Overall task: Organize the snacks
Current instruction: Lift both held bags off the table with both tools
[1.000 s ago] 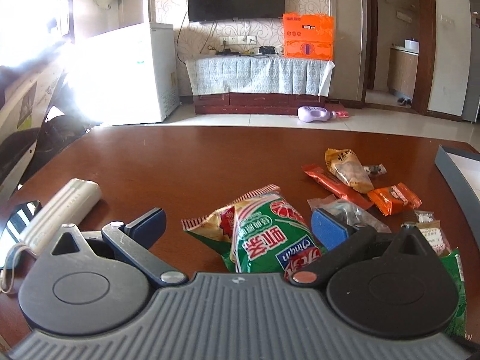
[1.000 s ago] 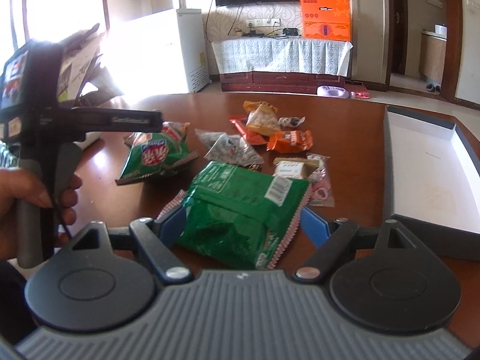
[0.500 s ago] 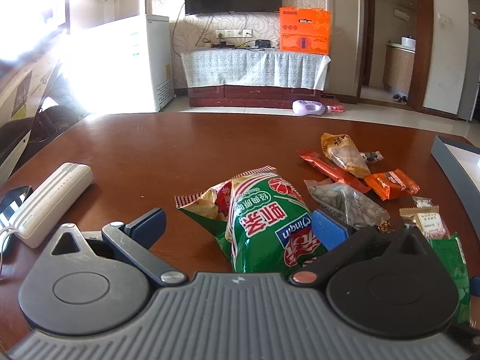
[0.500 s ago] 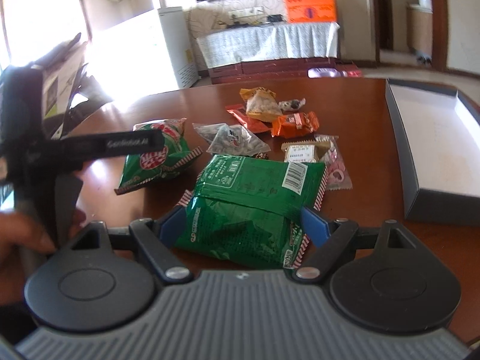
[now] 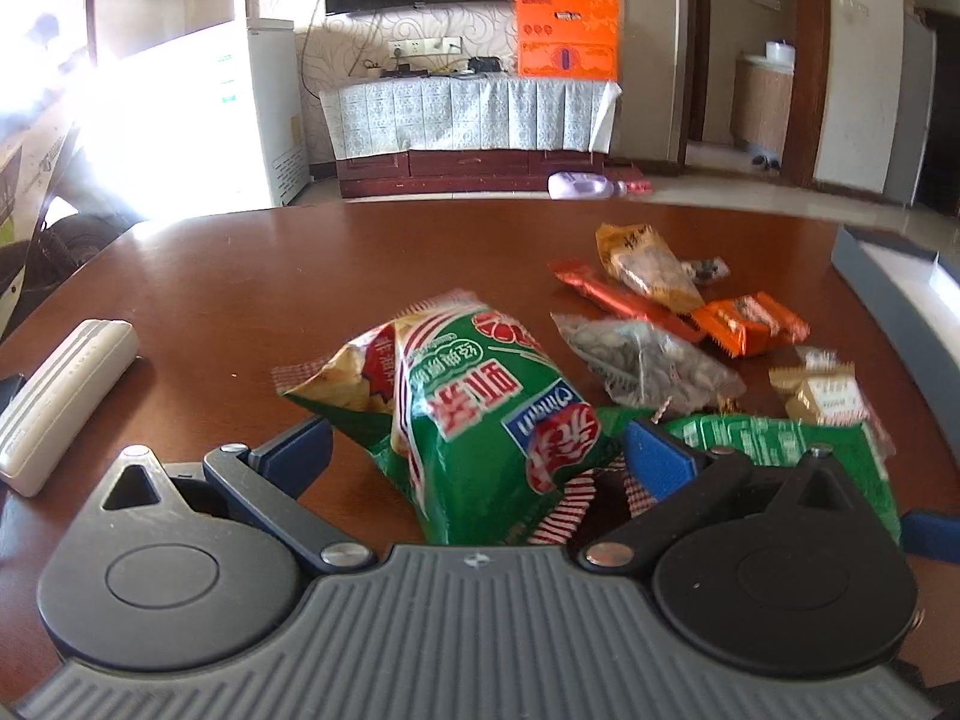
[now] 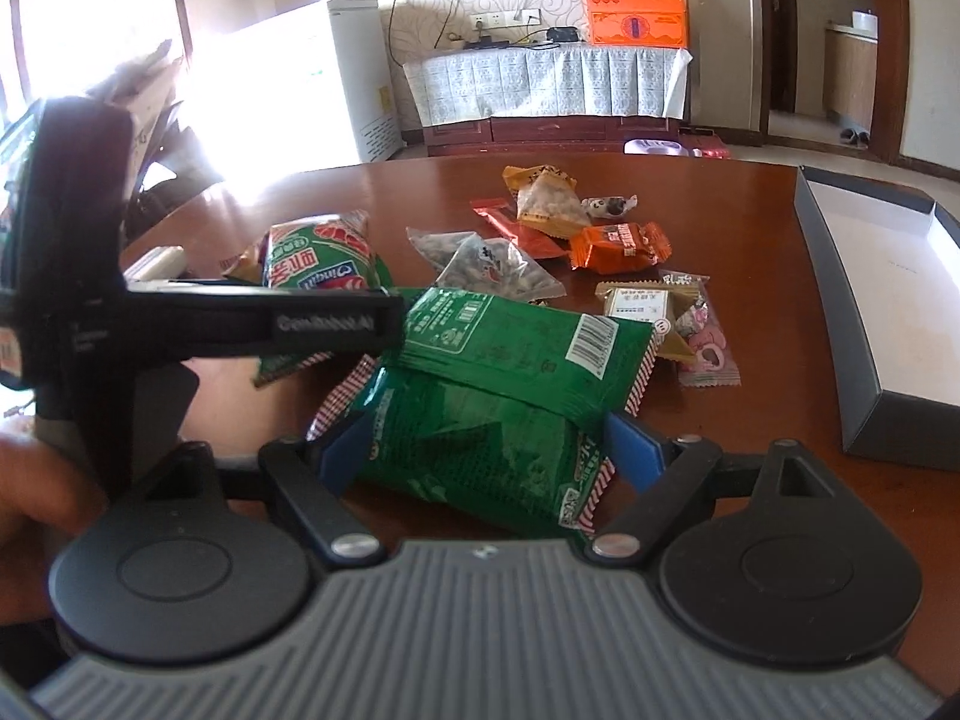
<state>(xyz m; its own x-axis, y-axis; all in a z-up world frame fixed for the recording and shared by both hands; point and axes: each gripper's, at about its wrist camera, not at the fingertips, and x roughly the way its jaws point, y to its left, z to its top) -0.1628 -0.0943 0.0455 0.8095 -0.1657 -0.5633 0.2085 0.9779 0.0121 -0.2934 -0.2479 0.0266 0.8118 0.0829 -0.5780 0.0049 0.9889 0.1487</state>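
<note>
My left gripper (image 5: 477,450) is open, its blue pads on either side of a green and red snack bag (image 5: 480,414) lying on the brown table (image 5: 252,276). The bag also shows in the right wrist view (image 6: 312,258). My right gripper (image 6: 483,450) has its blue pads pressed on both sides of a dark green snack bag (image 6: 498,384), held at table height. The left gripper's body (image 6: 78,276) is seen at the left of the right wrist view. Several small snacks (image 6: 618,243) lie beyond.
An open dark box with a white inside (image 6: 882,276) lies on the table's right side. A white case (image 5: 66,384) lies at the left. A cabinet, television and orange box stand across the room behind the table.
My left gripper moved forward around the green and red bag. My right gripper kept its hold on the dark green bag and shifted it slightly. The two grippers came closer together.
</note>
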